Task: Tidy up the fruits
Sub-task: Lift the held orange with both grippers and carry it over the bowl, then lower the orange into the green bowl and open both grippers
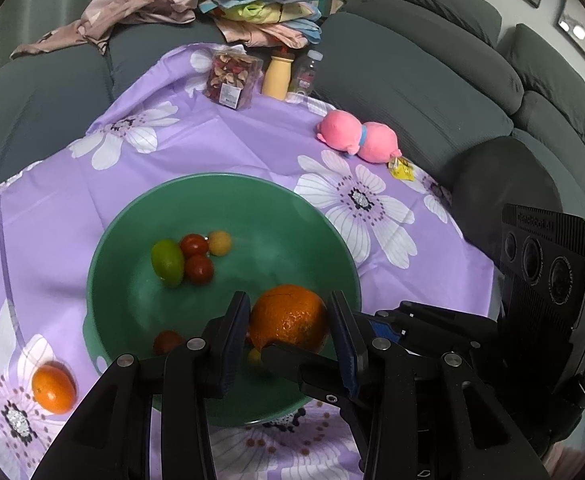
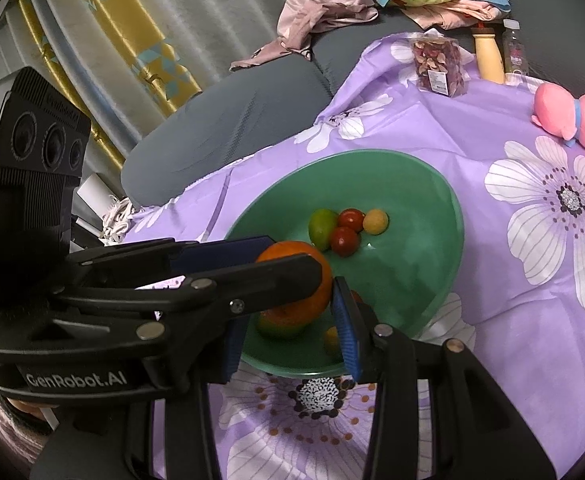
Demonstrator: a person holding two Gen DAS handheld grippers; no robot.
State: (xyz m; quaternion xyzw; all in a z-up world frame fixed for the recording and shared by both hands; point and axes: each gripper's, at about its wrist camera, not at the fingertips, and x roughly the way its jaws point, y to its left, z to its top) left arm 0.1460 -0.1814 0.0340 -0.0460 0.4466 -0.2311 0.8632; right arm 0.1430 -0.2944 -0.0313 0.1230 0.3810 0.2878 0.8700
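A green bowl (image 1: pixel 132 248) sits on the purple flowered cloth and holds a lime (image 1: pixel 167 263), two red cherry tomatoes (image 1: pixel 199 269), a yellow one (image 1: pixel 219 243) and more small fruits near its front. My left gripper (image 1: pixel 288 320) is shut on a large orange (image 1: pixel 288 318), held over the bowl's near side. A smaller orange (image 1: pixel 53 389) lies on the cloth left of the bowl. My right gripper (image 2: pixel 288 320) is open and empty at the bowl's (image 2: pixel 448 240) near rim, with the left gripper's fingers and the large orange (image 2: pixel 292 280) just in front of it.
A pink plush toy (image 1: pixel 356 138), a bag of dried fruit (image 1: pixel 232 80), a yellow bottle (image 1: pixel 278 76) and a clear bottle (image 1: pixel 306 72) stand at the cloth's far side. Grey sofa cushions (image 1: pixel 412 88) with piled clothes (image 1: pixel 252 4) surround the cloth.
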